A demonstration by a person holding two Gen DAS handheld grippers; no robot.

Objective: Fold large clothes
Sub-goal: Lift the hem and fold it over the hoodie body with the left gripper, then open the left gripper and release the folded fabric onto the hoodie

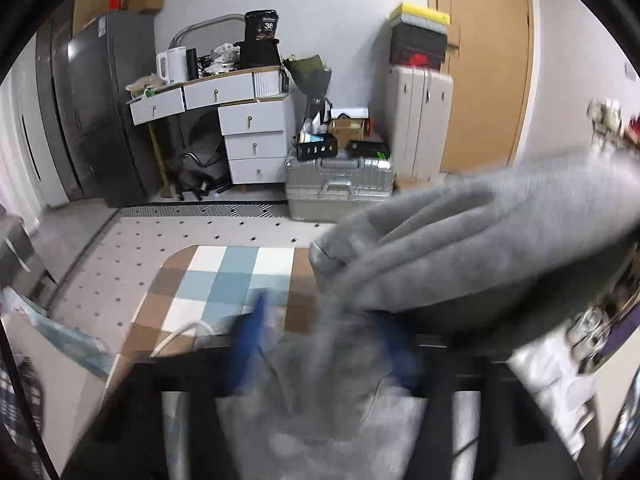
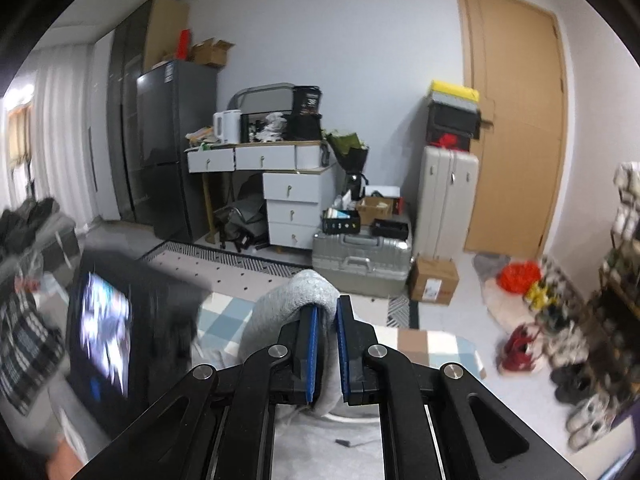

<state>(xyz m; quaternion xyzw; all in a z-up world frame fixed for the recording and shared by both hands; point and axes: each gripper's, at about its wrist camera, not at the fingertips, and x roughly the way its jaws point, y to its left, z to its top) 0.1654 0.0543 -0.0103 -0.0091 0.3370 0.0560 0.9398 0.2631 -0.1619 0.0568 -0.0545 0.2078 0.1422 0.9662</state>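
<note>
A large grey fleecy garment (image 1: 480, 240) hangs bunched across the right half of the left wrist view, above the checked cloth surface (image 1: 224, 280). More grey cloth fills the space between the blurred blue fingers (image 1: 256, 328) of my left gripper (image 1: 324, 340). The blur hides whether its pads press on the cloth. In the right wrist view my right gripper (image 2: 326, 320) is shut on a fold of the grey garment (image 2: 292, 300), which bulges up over the left fingertip and runs down between the blue pads (image 2: 312, 356).
A silver suitcase (image 2: 360, 264), white drawers (image 2: 296, 204) and a cardboard box (image 2: 434, 286) stand ahead by the wall. Shoes and a rack (image 2: 580, 360) line the right side. A blurred black device with a lit screen (image 2: 104, 328) and a plaid sleeve (image 2: 24, 352) are at the left.
</note>
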